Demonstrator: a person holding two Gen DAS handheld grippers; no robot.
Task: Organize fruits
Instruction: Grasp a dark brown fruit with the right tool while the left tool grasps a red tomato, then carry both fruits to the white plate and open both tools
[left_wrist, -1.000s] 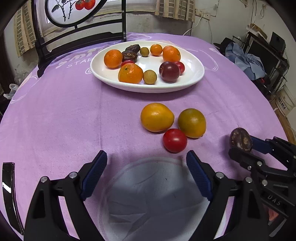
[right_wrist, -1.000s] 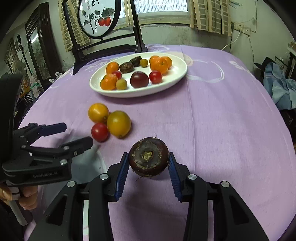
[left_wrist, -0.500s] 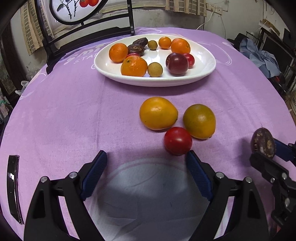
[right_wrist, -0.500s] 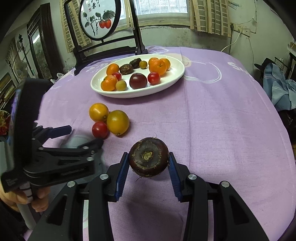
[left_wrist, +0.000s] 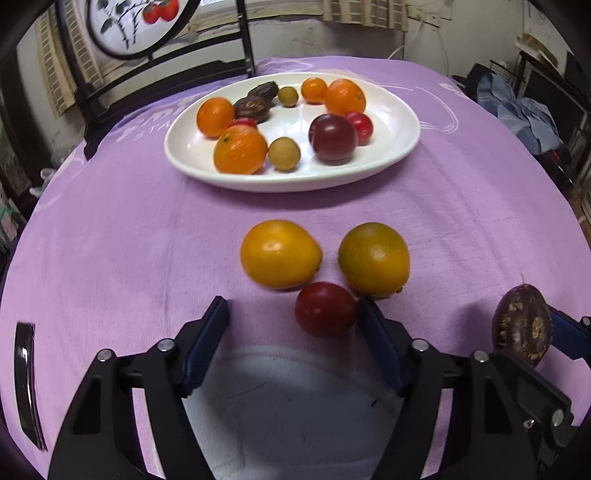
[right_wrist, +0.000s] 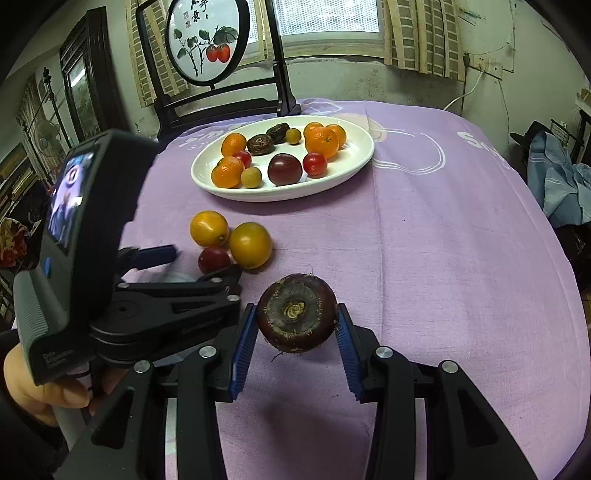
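Note:
My right gripper (right_wrist: 295, 332) is shut on a dark brown water chestnut (right_wrist: 296, 317) and holds it above the purple cloth; the chestnut also shows in the left wrist view (left_wrist: 522, 326). My left gripper (left_wrist: 291, 325) is open, its jaws around a red tomato (left_wrist: 325, 308) on the cloth. Behind the tomato lie a yellow-orange fruit (left_wrist: 280, 254) and a greenish-orange fruit (left_wrist: 373, 259). A white oval plate (left_wrist: 391, 147) farther back holds several oranges, tomatoes, small brown fruits and a dark plum (left_wrist: 333, 137).
A round table with a purple cloth (right_wrist: 443, 240) bears everything. A dark wooden chair (right_wrist: 221, 99) stands behind the plate. Blue clothes (right_wrist: 557, 184) lie beyond the table's right edge. The left gripper's body (right_wrist: 92, 240) is close to the right gripper's left side.
My left gripper has moved forward toward the three loose fruits, so the red tomato now sits between its fingertips. The right gripper still holds the water chestnut, moved slightly forward.

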